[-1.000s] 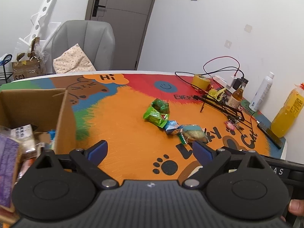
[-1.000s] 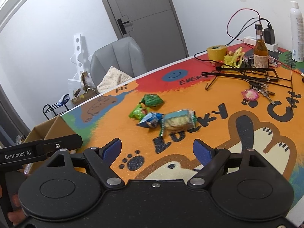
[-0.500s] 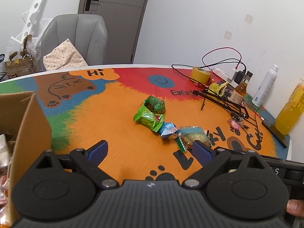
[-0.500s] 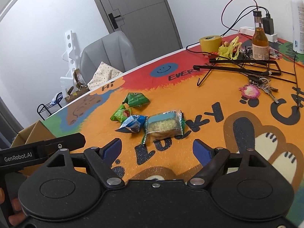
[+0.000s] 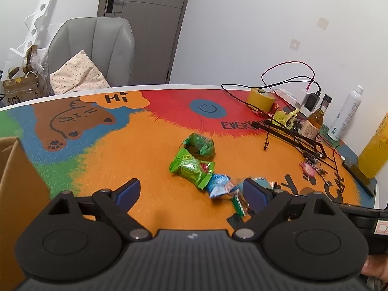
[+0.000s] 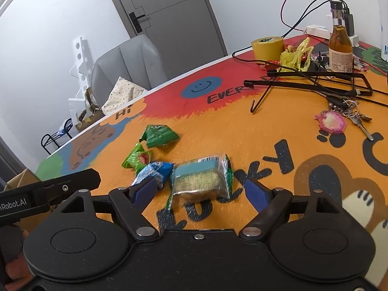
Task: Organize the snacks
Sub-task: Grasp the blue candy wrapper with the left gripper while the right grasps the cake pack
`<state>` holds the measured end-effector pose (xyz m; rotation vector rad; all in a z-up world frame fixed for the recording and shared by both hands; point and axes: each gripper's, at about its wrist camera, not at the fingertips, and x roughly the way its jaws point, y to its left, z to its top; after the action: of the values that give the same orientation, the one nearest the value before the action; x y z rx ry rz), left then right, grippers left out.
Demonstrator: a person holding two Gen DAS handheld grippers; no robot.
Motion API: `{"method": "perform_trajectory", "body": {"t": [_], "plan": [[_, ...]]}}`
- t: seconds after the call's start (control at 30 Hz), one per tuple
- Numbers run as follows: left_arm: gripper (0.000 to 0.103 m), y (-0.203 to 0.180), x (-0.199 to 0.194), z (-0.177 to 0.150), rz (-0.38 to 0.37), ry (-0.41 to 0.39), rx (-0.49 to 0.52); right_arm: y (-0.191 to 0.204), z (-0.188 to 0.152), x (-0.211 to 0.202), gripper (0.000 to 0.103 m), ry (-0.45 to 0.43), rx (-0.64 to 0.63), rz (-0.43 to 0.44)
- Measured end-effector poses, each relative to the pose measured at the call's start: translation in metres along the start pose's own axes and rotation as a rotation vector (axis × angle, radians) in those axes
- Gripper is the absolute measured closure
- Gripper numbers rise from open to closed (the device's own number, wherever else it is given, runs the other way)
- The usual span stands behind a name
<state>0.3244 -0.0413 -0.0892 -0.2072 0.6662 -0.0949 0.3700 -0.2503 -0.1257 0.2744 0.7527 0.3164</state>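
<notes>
Snacks lie in a row mid-worktop [image 6: 278, 131]: a clear-wrapped cracker pack [image 6: 200, 178] nearest, then blue packet [image 6: 155, 172], two green packets [image 6: 137, 157] farther left. Right gripper [image 6: 202, 190] hovers low, fingers apart, framing the cracker pack. Left gripper [image 5: 191, 191] sits level at left, fingers apart, beside a cardboard box [image 5: 17, 181].

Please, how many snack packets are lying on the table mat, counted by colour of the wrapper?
Green packets: 2, a dark green one and a bright green one
Blue packet: 1
Clear cracker pack with teal label: 1
Total: 4 packets, all loose on the mat; both grippers are open and hold none.
</notes>
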Motion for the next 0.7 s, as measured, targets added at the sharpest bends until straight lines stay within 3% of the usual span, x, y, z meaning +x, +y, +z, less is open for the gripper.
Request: {"method": "perform_trajectory", "body": {"t": [0.13, 0.23, 0.33, 0.43, 0.7], "plan": [[0.015, -0.001, 0.01, 0.005, -0.011, -0.008, -0.014, 0.001, 0.002, 0.014, 0.024, 0.011, -0.006, -0.007], [0.018, -0.003, 0.021, 0.008, -0.008, -0.003, -0.025, 0.0, 0.0, 0.021, 0.034, 0.021, 0.005, 0.0], [0.02, -0.007, 0.028, 0.009, -0.01, 0.004, -0.014, 0.0, -0.002, 0.02, 0.055, 0.005, -0.016, -0.018], [0.02, -0.011, 0.037, 0.008, -0.017, 0.017, -0.009, -0.011, -0.001, 0.016, 0.068, 0.004, 0.023, 0.003], [0.023, -0.03, 0.058, -0.001, -0.035, 0.045, 0.002, -0.033, -0.003, 0.003, 0.084, -0.004, 0.055, -0.008]]}}
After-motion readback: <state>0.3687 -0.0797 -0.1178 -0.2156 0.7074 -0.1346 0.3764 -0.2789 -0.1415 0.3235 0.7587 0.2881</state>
